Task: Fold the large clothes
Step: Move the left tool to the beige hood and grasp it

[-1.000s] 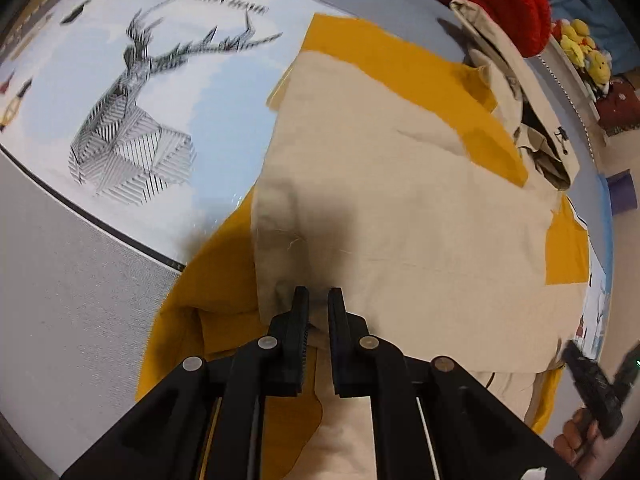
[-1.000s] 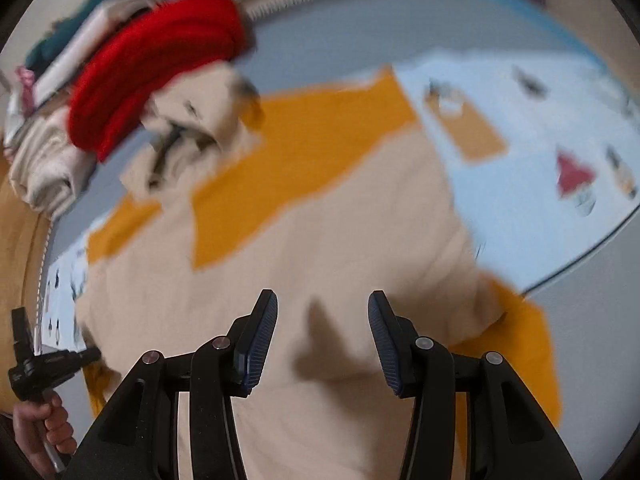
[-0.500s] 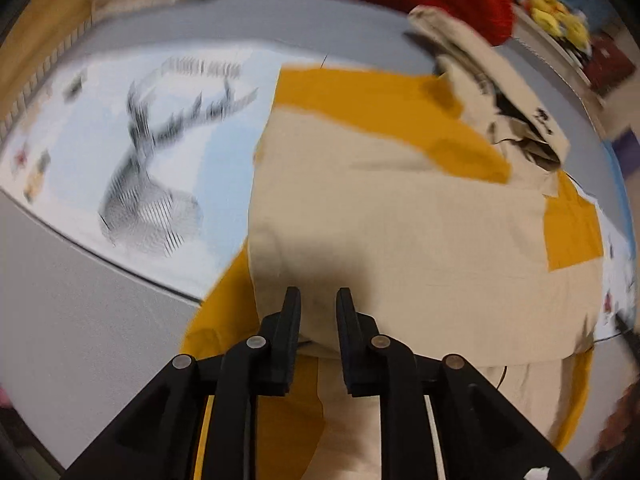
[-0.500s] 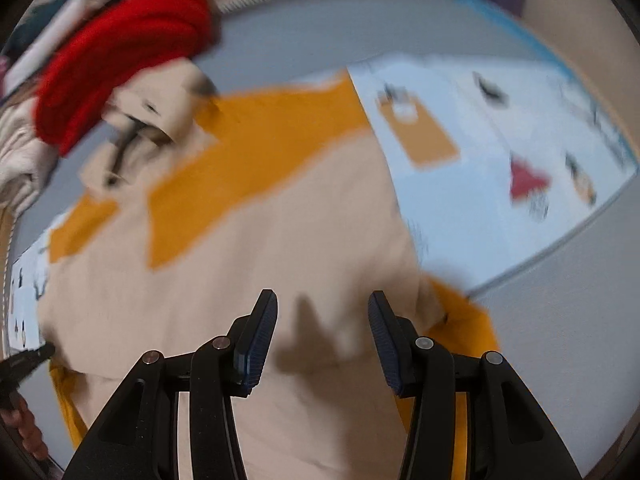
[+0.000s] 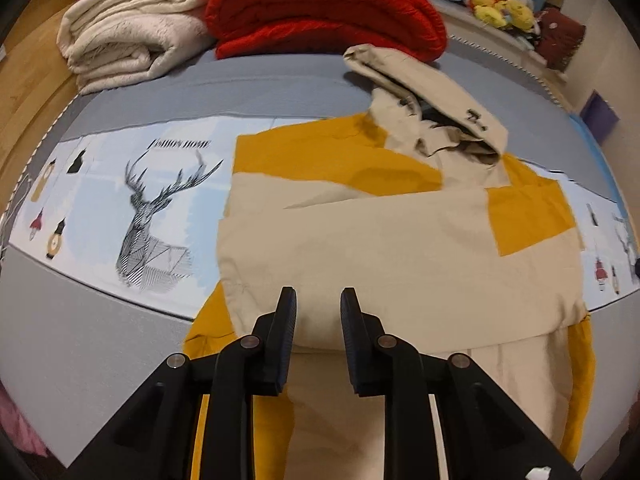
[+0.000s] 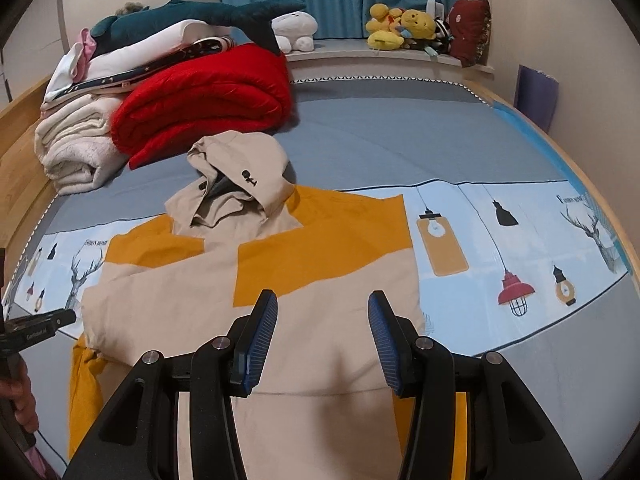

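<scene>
A large beige and yellow hooded jacket [image 5: 380, 240] lies flat on the bed, sleeves folded across its body and hood [image 5: 432, 96] pointing toward the far end. My left gripper [image 5: 318, 300] hovers above the jacket's near left part. Its jaws are opening, with a narrow gap and nothing pinched between them. In the right wrist view the same jacket [image 6: 192, 292] fills the middle. My right gripper [image 6: 322, 304] hangs open above its lower right part, holding nothing. The left gripper [image 6: 36, 326] also shows at that view's left edge, held by a hand [image 6: 16, 396].
A folded red quilt [image 6: 208, 96] and white blankets [image 6: 76, 148] are stacked beyond the hood, with a plush shark [image 6: 192, 16] on top. Plush toys [image 6: 400, 24] line the windowsill. The printed grey-and-blue sheet [image 5: 152, 208] covers the bed, bounded by a wooden frame [image 5: 24, 92].
Both grippers have risen away from the jacket and tilted up, bringing the stacked bedding into view. The left jaws have parted from nearly shut. The right jaws stayed equally wide.
</scene>
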`<act>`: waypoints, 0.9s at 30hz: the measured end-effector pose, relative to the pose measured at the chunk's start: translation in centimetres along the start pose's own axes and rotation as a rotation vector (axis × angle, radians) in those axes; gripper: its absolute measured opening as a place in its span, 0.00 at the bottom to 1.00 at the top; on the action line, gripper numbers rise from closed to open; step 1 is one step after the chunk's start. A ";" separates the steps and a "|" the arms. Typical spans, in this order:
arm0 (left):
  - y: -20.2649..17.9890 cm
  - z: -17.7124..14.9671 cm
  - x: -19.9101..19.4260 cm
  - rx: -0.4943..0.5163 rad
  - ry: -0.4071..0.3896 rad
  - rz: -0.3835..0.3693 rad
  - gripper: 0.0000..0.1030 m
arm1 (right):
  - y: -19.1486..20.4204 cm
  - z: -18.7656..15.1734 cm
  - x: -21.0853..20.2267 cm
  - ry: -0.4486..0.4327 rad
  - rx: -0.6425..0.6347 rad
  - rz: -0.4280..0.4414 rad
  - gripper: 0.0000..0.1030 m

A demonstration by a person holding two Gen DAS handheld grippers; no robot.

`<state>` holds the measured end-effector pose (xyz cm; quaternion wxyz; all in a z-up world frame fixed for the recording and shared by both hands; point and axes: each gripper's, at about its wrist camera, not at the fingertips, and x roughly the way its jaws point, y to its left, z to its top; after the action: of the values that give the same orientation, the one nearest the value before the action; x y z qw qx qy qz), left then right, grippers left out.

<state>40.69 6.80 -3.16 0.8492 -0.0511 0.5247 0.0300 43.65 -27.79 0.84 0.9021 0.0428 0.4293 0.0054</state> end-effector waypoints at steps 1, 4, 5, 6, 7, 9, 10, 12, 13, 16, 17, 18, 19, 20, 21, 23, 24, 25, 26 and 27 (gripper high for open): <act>-0.2 0.0 -0.3 0.006 -0.013 -0.006 0.20 | -0.1 -0.1 -0.1 0.003 0.002 -0.004 0.47; -0.8 0.3 -1.2 0.019 -0.068 -0.016 0.26 | -0.4 -0.3 -0.2 0.016 0.013 -0.022 0.47; -0.9 0.4 -1.5 0.019 -0.081 -0.019 0.32 | -0.5 -0.3 -0.2 0.018 0.014 -0.027 0.47; -1.0 0.6 -1.8 0.018 -0.103 -0.025 0.36 | -0.6 -0.3 -0.3 0.018 0.014 -0.036 0.47; -1.2 0.8 -2.3 0.018 -0.128 -0.031 0.41 | -0.7 -0.2 -0.3 0.020 0.012 -0.045 0.47; -1.5 1.1 -3.0 0.026 -0.169 -0.032 0.51 | -1.0 -0.2 -0.3 0.029 0.008 -0.052 0.47; -1.6 1.2 -3.3 0.031 -0.185 -0.032 0.60 | -1.1 -0.2 -0.3 0.035 0.005 -0.055 0.48; -1.7 1.4 -3.7 0.024 -0.206 -0.048 0.66 | -1.5 -0.4 -0.1 0.051 -0.003 -0.070 0.54; -1.6 1.5 -3.9 0.010 -0.208 -0.067 0.66 | -1.8 -0.5 -0.1 0.053 0.004 -0.070 0.57; -1.7 1.7 -4.6 -0.004 -0.247 -0.090 0.66 | -2.9 -0.6 0.0 0.071 0.030 -0.067 0.63; -2.0 1.7 -4.9 0.014 -0.266 -0.084 0.66 | -3.1 -0.6 0.1 0.075 0.034 -0.066 0.65; -2.3 1.7 -5.1 0.030 -0.276 -0.081 0.66 | -3.3 -0.5 0.1 0.079 0.038 -0.060 0.70; -2.6 1.8 -5.3 0.042 -0.281 -0.083 0.66 | -3.6 -0.5 0.2 0.083 0.044 -0.053 0.72; -2.7 2.0 -5.5 0.044 -0.279 -0.088 0.66 | -3.7 -0.4 0.1 0.087 0.051 -0.045 0.73; -2.8 2.2 -5.6 0.043 -0.276 -0.089 0.66 | -3.9 -0.2 0.1 0.092 0.055 -0.036 0.74; -3.0 3.2 -5.6 0.045 -0.265 -0.097 0.65 | -3.9 0.1 0.0 0.094 0.053 -0.020 0.74; -3.3 4.2 -5.2 0.048 -0.253 -0.093 0.64 | -4.0 0.2 -0.2 0.093 0.056 -0.012 0.74; -3.5 5.4 -4.6 0.046 -0.237 -0.076 0.61 | -4.1 0.3 -0.2 0.092 0.058 -0.010 0.74; -3.8 6.6 -4.0 0.041 -0.224 -0.059 0.52 | -4.2 0.4 -0.3 0.092 0.061 -0.009 0.74; -4.0 7.7 -3.3 0.038 -0.215 -0.056 0.47 | -4.4 0.5 -0.3 0.088 0.063 -0.011 0.74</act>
<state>46.41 3.73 3.45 0.9020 -0.0462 0.4293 0.0019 43.67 -32.18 1.03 0.8807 0.0687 0.4686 -0.0114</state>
